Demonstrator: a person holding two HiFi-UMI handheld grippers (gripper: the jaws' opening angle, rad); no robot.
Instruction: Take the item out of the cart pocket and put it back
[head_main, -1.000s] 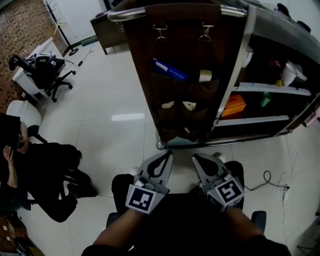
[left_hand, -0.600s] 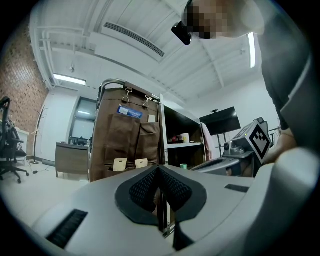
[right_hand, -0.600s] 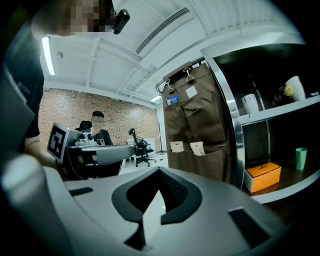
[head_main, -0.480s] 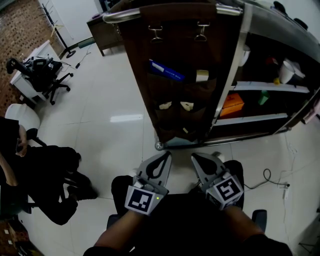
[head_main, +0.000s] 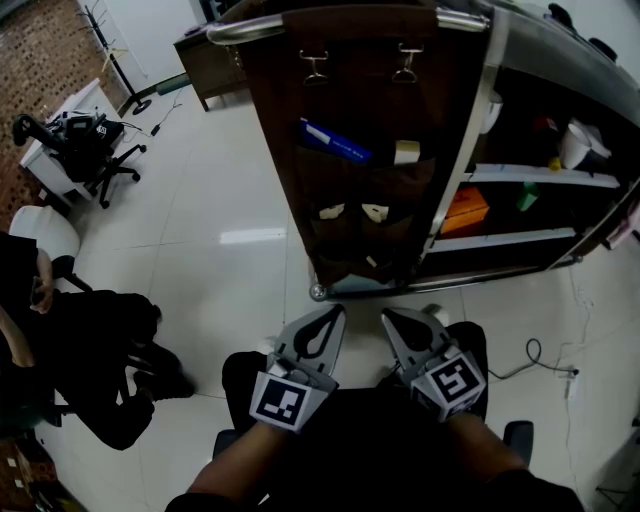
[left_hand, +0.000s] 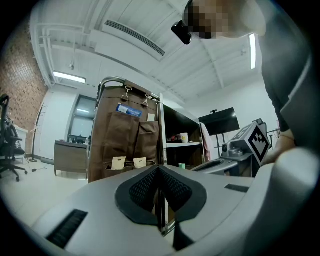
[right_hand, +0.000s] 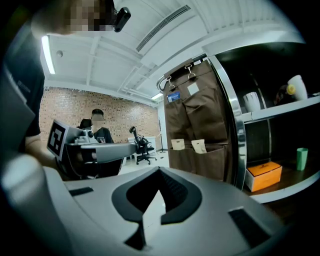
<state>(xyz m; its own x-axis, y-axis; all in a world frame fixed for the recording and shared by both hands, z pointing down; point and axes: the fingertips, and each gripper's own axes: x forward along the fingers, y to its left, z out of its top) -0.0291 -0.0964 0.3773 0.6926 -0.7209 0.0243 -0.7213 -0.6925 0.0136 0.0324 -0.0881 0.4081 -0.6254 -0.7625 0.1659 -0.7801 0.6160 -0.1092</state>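
A brown fabric pocket organiser (head_main: 370, 120) hangs by two clips from the end rail of the cart (head_main: 480, 130). A blue item (head_main: 337, 141) sticks out of its upper left pocket, with a white item (head_main: 406, 152) beside it. Two beige cards (head_main: 332, 211) (head_main: 375, 212) sit in the lower pockets. Both grippers are held low, close to my body and well short of the organiser. My left gripper (head_main: 330, 314) (left_hand: 159, 172) is shut with nothing in it. My right gripper (head_main: 392, 316) (right_hand: 159, 175) is also shut and holds nothing.
The cart's side shelves hold an orange box (head_main: 468, 212), a white cup (head_main: 577, 147) and a green item (head_main: 530, 198). A person in black (head_main: 90, 350) sits at the left, with an office chair (head_main: 105, 160) behind. A cable (head_main: 540, 365) lies on the floor at the right.
Both grippers stay shut in nearly the same place. The view has shifted slightly, and the seated person at the left has moved an arm.
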